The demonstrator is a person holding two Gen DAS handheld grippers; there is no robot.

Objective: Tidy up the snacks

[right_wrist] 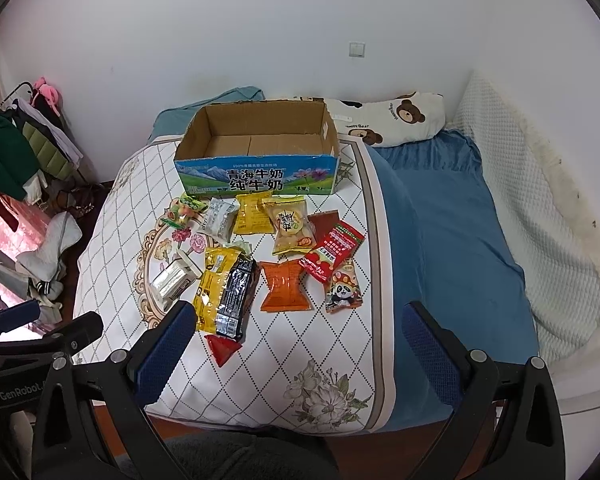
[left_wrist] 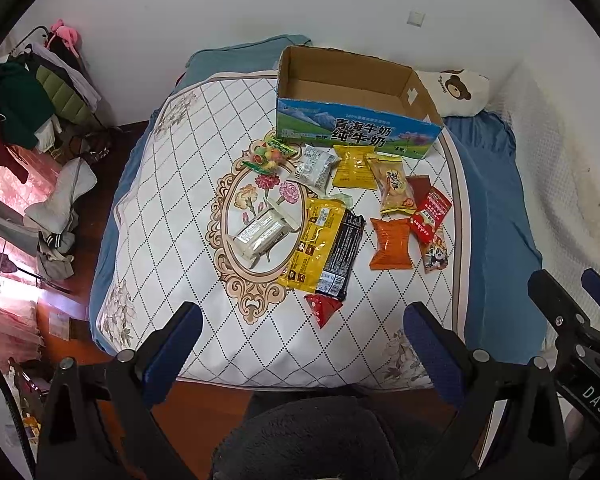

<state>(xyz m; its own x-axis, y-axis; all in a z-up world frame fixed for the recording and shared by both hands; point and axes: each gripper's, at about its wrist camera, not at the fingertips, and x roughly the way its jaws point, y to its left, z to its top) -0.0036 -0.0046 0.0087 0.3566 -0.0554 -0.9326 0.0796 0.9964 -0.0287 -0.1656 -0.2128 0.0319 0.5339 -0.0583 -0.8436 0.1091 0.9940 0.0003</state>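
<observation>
Both tools, left (left_wrist: 302,344) and right (right_wrist: 296,338), hang open above the bed (right_wrist: 332,344); snacks (right_wrist: 286,286) lie before the box (right_wrist: 256,174).

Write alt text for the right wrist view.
An empty cardboard milk box sits open on a quilted white mat on a bed, with about a dozen snack packets scattered in front of it. The right gripper hangs open in the foreground, holding nothing.

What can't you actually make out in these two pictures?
- Small print on the black packet: too small, both views.
- Yellow packet: its right edge lies under the black packet.
- Cardboard box: floor's near strip hidden by its front wall, left view.
- Clothes rack: cut off by frame edge.
</observation>
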